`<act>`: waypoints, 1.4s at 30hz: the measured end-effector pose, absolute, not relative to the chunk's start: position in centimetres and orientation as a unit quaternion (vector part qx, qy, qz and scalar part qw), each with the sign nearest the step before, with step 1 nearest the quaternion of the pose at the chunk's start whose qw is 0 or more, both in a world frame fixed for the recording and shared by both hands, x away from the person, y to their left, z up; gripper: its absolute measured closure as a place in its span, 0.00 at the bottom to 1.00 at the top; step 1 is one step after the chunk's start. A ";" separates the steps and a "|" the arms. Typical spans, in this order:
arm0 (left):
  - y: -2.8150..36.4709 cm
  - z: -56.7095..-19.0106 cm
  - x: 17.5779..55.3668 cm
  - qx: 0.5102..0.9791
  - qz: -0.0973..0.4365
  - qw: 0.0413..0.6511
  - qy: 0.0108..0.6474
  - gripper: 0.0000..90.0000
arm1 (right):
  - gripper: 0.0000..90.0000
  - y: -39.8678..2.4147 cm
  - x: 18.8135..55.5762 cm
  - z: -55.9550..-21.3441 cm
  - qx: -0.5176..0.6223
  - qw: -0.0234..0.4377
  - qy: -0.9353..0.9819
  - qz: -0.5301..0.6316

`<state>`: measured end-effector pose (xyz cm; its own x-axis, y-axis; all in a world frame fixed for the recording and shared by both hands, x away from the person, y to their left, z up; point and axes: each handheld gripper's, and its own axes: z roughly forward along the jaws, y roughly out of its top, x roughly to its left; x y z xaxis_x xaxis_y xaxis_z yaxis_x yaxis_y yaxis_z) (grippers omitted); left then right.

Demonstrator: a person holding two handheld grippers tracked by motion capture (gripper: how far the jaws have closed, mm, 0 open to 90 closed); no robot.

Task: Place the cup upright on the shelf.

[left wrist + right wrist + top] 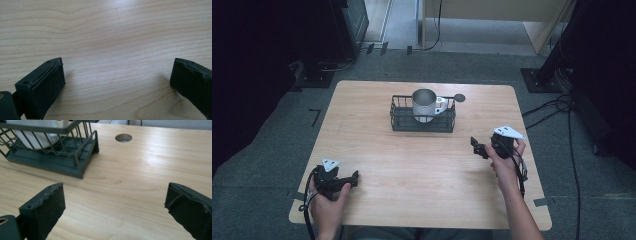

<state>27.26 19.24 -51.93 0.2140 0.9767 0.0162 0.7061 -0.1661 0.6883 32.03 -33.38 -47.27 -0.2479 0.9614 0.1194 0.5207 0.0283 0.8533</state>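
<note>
Tabletop [422, 165]: pale wood, rounded corners, standing on grey carpet.

Left gripper [354, 178]: held in the person's left hand [328, 202] near the front left corner of the tabletop. In the left gripper view its fingers [45, 85] are spread wide, with bare wood grain between and ahead of them and nothing pinched. Grey three-cornered plate on top; cable trailing off the tabletop edge.

Right gripper [474, 145]: held in the person's right hand [504, 162] toward the right side of the tabletop, pointing at the middle. In the right gripper view its fingers [46, 208] are spread wide, with nothing between them but bare wood.

Wire basket [398, 116]: dark, rectangular, on the far middle of the tabletop. It lies ahead of the right gripper's fingers and off toward the left-hand finger in the right gripper view [75, 157], clear of both. It is well apart from the left gripper's fingers.

Mug [424, 104]: metallic, upright inside the wire basket, with a white handle facing right. A white part of it shows through the basket bars.

Round hole [123, 137]: set in the tabletop beyond the right gripper's fingers, just past the basket's corner.
</note>
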 end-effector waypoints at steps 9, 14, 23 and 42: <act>19.2 -51.9 27.3 0.726 0.238 0.284 0.580 0.00 | 0.00 -35.8 29.7 -48.4 0.569 0.260 0.662 0.411; 19.2 -51.9 27.3 0.726 0.238 0.284 0.580 0.00 | 0.00 -37.1 28.4 -49.1 0.580 0.260 0.657 0.406; 19.1 -51.9 27.2 0.725 0.239 0.284 0.581 0.00 | 0.00 -39.1 26.1 -50.3 0.597 0.257 0.651 0.391; 19.1 -51.9 27.2 0.725 0.238 0.283 0.581 0.00 | 0.00 -41.7 21.8 -52.7 0.619 0.251 0.664 0.336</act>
